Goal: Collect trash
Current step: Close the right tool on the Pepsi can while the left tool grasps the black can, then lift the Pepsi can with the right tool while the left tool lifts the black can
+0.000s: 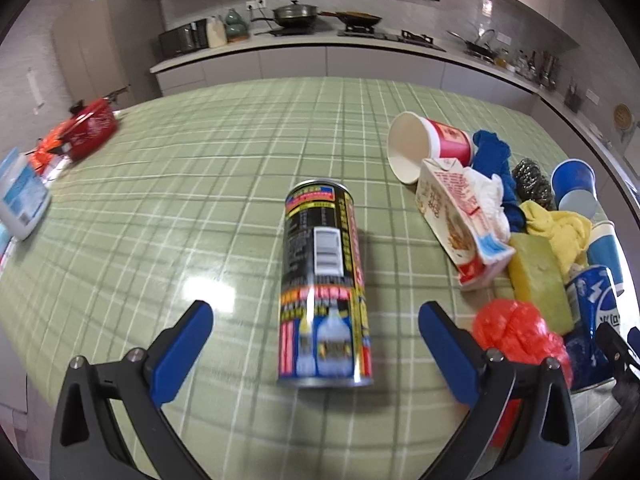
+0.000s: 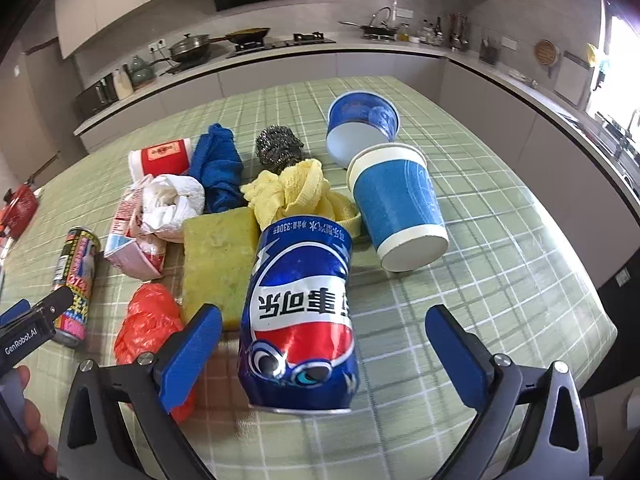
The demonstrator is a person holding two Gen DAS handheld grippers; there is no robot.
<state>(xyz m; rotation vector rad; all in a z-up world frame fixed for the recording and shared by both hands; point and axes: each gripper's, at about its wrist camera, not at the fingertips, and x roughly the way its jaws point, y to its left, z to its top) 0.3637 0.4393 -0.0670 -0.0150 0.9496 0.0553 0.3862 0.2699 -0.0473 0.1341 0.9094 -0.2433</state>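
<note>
A black, red and yellow drink can [image 1: 325, 284] lies on its side on the green checked tablecloth [image 1: 200, 184], between the open jaws of my left gripper [image 1: 316, 316]. A crushed blue Pepsi can [image 2: 300, 320] lies between the open jaws of my right gripper [image 2: 324, 320]. The drink can also shows in the right wrist view [image 2: 76, 276], with the left gripper's body just in front of it. A red plastic bag [image 2: 150, 320] lies by my right gripper's left finger [image 2: 192, 356]. The Pepsi can shows at the right edge of the left wrist view [image 1: 592, 312].
A pile lies beyond the cans: yellow-green sponge [image 2: 218, 264], carton with tissue [image 2: 140, 228], red paper cup [image 2: 160, 158], blue cloth [image 2: 218, 168], steel scourer [image 2: 278, 148], yellow cloth [image 2: 296, 192], two blue paper cups [image 2: 400, 208]. A red pot [image 1: 86, 128] sits far left. The table edge is near right.
</note>
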